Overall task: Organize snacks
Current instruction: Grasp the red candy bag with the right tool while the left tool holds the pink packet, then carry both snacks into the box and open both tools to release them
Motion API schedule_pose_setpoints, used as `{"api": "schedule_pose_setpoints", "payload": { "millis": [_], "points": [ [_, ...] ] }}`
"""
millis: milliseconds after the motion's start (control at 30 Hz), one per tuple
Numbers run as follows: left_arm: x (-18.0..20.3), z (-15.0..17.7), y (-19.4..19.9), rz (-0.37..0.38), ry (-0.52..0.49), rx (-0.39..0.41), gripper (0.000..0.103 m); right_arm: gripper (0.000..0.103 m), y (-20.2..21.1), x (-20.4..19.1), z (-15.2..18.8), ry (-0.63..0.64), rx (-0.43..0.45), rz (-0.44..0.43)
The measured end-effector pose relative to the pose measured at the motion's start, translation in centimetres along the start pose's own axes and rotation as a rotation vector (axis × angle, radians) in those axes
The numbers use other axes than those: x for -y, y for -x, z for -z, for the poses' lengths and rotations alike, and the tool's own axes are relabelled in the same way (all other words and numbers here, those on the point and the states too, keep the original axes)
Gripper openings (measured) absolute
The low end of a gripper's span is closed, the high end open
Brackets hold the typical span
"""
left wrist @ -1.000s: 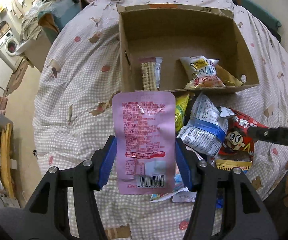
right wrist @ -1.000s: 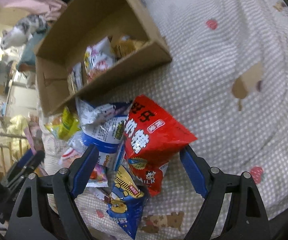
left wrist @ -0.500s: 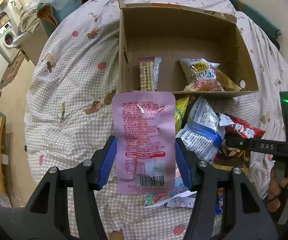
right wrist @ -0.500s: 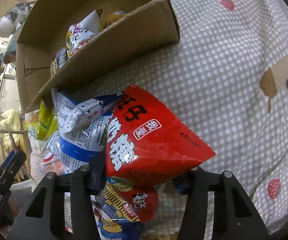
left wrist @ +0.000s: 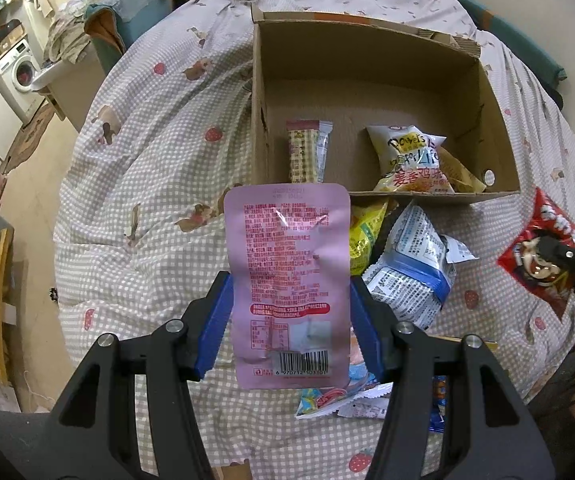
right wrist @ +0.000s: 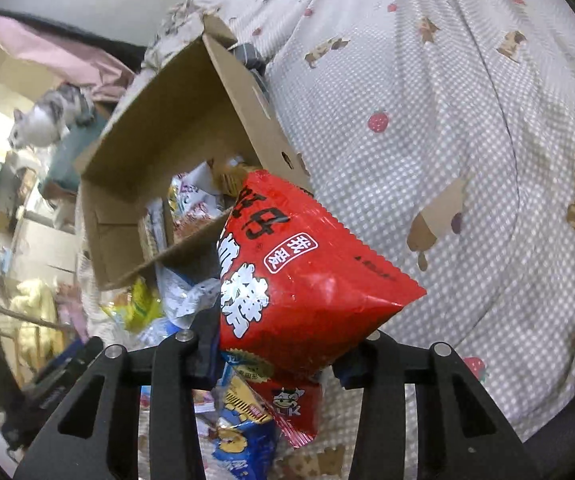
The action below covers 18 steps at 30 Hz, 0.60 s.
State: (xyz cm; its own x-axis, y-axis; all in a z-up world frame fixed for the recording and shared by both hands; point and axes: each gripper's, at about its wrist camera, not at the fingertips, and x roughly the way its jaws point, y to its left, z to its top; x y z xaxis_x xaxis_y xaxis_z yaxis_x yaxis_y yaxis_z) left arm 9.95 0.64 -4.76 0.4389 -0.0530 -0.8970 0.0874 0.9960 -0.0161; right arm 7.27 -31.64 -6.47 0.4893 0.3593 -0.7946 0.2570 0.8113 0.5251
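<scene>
Your left gripper (left wrist: 289,320) has its blue fingers (left wrist: 214,322) pressed against both long edges of a pink packet (left wrist: 287,280), which stands upright between them with its printed back and barcode facing the camera. Your right gripper (right wrist: 275,354) is clamped on a red snack bag (right wrist: 307,280), held lifted above the bed with its crimped edge pointing up and right; in the left wrist view the same bag (left wrist: 543,252) hangs at the far right edge, clear of the quilt.

Just below the pink packet, small torn wrappers (left wrist: 339,400) lie on the checked quilt (left wrist: 147,200). Under the red bag sits a blue packet (right wrist: 243,440) with a cartoon face.

A little farther out, a blue-and-white bag (left wrist: 411,276) and a yellow packet (left wrist: 363,236) lie piled together, touching the near wall of the cardboard box (left wrist: 367,60).

Inside the box, a slim wafer pack (left wrist: 307,152) lies near the left wall, and a white chip bag (left wrist: 411,160) leans in the right part against the near wall.

Beyond the bed, a washing machine (left wrist: 19,72) stands at the far left, and a grey-and-white cat (right wrist: 43,120) perches behind the box.
</scene>
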Motion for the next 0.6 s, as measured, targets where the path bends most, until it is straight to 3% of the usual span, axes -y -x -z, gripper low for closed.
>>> {"api": "schedule_pose_setpoints", "payload": {
  "millis": [267,600],
  "points": [
    [-0.5,-0.2,1.2,-0.017,0.018,0.048,0.053,0.043,3.8,-1.0,-0.3,0.007,0.162,-0.039],
    [0.0,-2.1,4.1,-0.035,-0.007,0.152,0.053,0.043,4.2,-4.3,-1.4,0.120,0.187,-0.092]
  ]
}}
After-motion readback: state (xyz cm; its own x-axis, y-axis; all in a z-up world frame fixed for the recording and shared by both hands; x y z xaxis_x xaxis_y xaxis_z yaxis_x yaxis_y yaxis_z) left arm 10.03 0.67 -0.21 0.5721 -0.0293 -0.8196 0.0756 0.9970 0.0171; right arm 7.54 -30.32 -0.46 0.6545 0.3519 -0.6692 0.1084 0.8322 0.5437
